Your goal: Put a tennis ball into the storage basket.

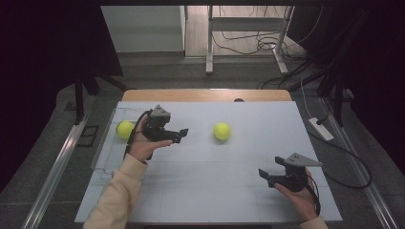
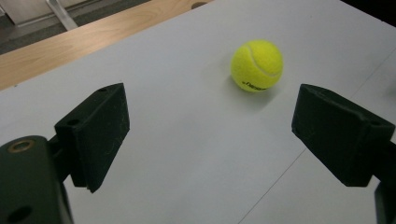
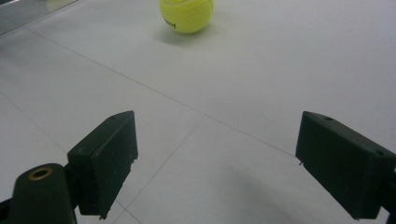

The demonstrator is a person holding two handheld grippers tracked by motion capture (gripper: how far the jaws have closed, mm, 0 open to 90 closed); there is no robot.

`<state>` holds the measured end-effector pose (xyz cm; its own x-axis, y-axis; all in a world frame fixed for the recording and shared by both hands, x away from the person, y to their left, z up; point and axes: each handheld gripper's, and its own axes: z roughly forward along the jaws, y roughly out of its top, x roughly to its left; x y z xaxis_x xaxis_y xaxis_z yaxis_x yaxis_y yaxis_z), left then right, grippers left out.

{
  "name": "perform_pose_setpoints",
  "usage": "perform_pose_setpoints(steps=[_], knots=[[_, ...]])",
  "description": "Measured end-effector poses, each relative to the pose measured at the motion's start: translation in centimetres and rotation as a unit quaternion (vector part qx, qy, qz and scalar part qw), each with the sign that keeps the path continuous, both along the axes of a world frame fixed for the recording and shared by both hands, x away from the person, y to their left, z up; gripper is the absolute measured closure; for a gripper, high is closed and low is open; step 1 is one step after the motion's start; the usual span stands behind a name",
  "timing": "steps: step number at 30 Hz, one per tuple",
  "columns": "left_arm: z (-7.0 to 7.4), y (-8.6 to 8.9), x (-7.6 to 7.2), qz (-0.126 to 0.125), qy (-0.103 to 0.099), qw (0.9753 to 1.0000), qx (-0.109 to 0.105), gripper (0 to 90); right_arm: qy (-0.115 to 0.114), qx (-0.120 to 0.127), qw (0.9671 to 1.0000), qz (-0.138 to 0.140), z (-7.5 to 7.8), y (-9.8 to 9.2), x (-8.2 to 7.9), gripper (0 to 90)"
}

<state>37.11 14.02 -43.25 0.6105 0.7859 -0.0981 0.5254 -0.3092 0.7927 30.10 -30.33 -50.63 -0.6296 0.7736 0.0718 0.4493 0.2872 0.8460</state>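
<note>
Left hand-held gripper lining up on the fuzzy yellow tennis ball
My jaws gape wide, ball mid-bench ahead; right hand-held gripper wide too, idle; a clipped approach could roll it away

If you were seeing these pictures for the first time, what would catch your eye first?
Two bright yellow tennis balls on the pale table: the middle ball lies in the open, and the left ball sits just behind the left gripper. The left gripper's black fingers gape wide toward the middle ball; the right gripper waits open near the front right.
</note>
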Motion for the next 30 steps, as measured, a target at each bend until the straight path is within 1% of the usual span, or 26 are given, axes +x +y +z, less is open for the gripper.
perform_pose_setpoints(steps=[3,8,18,21,30], knots=[[0.0,-0.5,0.4,-0.003,0.001,1.0000,0.001,12.5,-0.001,0.001,1.0000,0.001,0.0,0.0,0.0,12.9],[-0.2,-1.0,0.6,-0.003,0.002,1.0000,0.000,12.4,-0.002,0.003,1.0000,0.001,0.1,-0.1,-0.2,12.9],[-0.1,-2.0,1.2,-0.011,0.001,0.9999,0.000,12.3,-0.002,0.003,1.0000,0.002,0.1,-0.1,-0.2,12.9],[-0.1,-2.5,1.4,-0.015,0.004,0.9999,-0.002,12.3,-0.002,0.003,1.0000,0.001,0.1,-0.2,-0.2,12.9],[-0.4,-3.8,2.2,-0.026,0.012,0.9996,0.002,11.3,-0.001,0.002,1.0000,0.001,0.0,-0.1,-0.1,12.9]])
